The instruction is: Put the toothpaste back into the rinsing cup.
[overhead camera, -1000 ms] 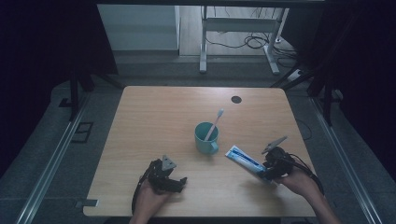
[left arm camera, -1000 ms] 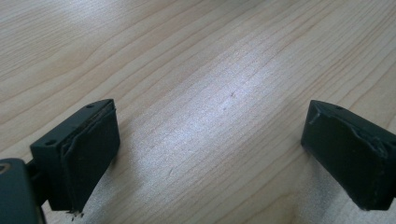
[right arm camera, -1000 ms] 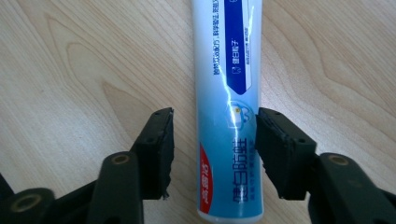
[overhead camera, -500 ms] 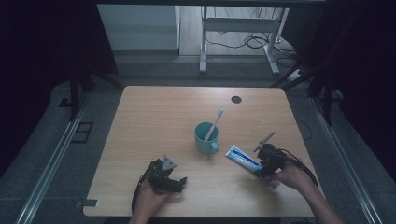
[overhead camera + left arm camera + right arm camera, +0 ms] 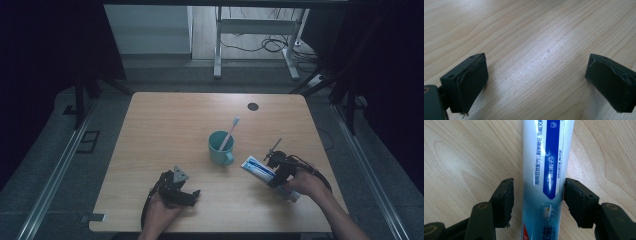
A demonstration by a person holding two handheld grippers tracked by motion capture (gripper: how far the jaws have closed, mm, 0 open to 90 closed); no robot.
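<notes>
Straddling the toothpaste tube (image 5: 544,170) with jaws just opened and a gap at one pad, the right gripper (image 5: 537,195) risks nudging it askew on closing unevenly.

The table (image 5: 165,135) is looking like pale wood with fine lines in it, smooth and a little shiny where light is hitting it. The tube (image 5: 544,170) is looking like smooth, glossy plastic, white and blue. The cup (image 5: 220,148) is looking like smooth teal plastic. The pads (image 5: 471,80) on the left gripper (image 5: 536,82) are looking like matt black rubber, rough and worn at the edges.
</notes>
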